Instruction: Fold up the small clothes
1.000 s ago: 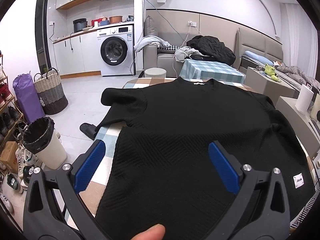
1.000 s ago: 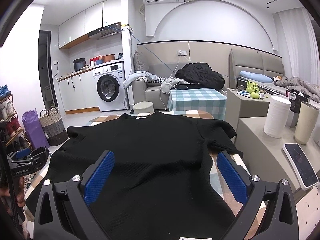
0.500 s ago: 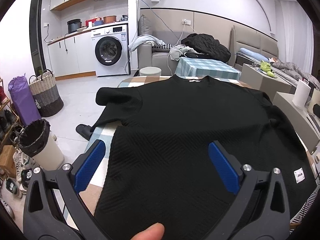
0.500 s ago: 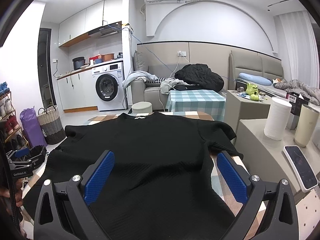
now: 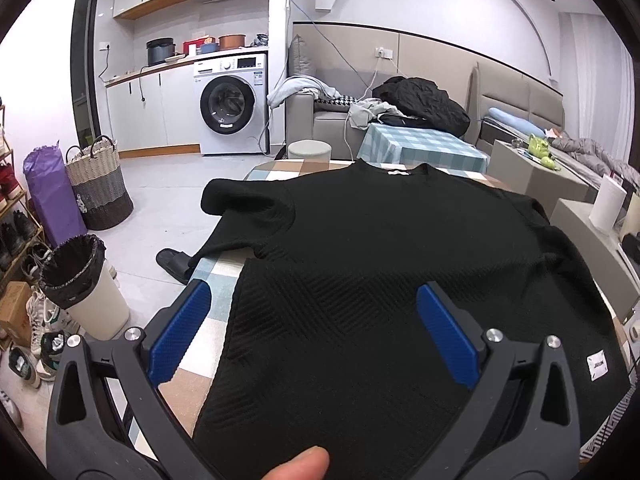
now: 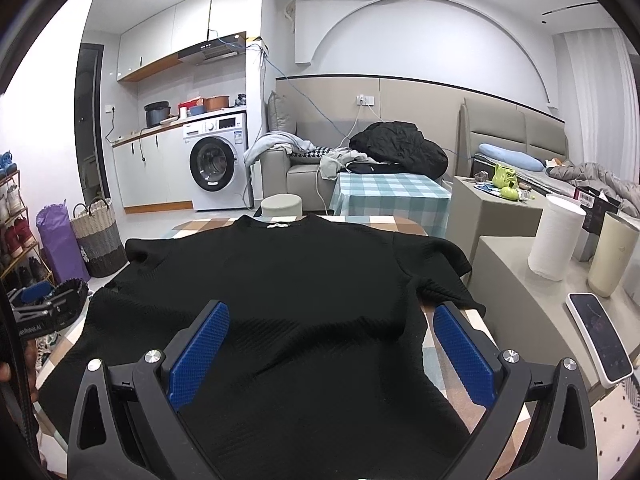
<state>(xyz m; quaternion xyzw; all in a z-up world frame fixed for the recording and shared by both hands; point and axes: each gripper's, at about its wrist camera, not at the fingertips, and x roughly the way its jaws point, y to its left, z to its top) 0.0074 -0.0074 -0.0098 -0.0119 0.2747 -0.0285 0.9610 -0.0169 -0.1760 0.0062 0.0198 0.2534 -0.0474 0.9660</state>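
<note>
The black top (image 5: 372, 280) lies spread flat over the checked surface (image 5: 208, 280), collar toward the upper middle of the frame and hem at the bottom. Both the left gripper (image 5: 312, 320) and the right gripper (image 6: 328, 340) hover above it, jaws wide apart and empty. To fold cleanly, each should probably pinch one layer at a hem corner, keeping the edge taut and level.

Black tee (image 5: 384, 264) (textured) flat, unfolded
</note>
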